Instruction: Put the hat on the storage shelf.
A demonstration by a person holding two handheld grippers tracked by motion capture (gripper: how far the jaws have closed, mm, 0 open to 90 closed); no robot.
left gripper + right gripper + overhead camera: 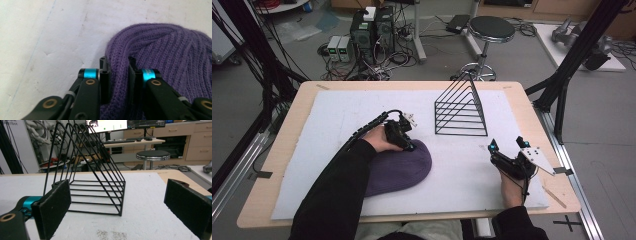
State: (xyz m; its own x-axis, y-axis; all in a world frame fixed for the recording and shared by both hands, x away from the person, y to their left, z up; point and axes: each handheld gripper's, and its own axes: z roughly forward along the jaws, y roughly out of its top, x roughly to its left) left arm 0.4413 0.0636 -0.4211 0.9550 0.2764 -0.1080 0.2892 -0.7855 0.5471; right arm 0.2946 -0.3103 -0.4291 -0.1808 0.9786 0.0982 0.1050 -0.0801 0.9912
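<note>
Left hand-held gripper: jaws pinched on a raised fold of the purple knit beanie; in the left gripper view the knit bunches up between the two pads, which press on it from both sides. No earlier frame to compare.

Beanie lies flat on the white foam mat at the near-left of the counter, partly under the person's left forearm in a black sleeve. In the high view the left hand-held gripper sits on the beanie's far edge, cable trailing off to the left.

Right hand-held gripper: near-right of the mat, well apart from the beanie, jaws spread wide, nothing between them. The right gripper view shows both black pads far apart with bare mat between.

Beyond: black wire rack, triangular, upright on the far-centre mat; the right hand-held gripper points toward it, apart.

Past the counter's far edge: black round stool on the floor.
</note>
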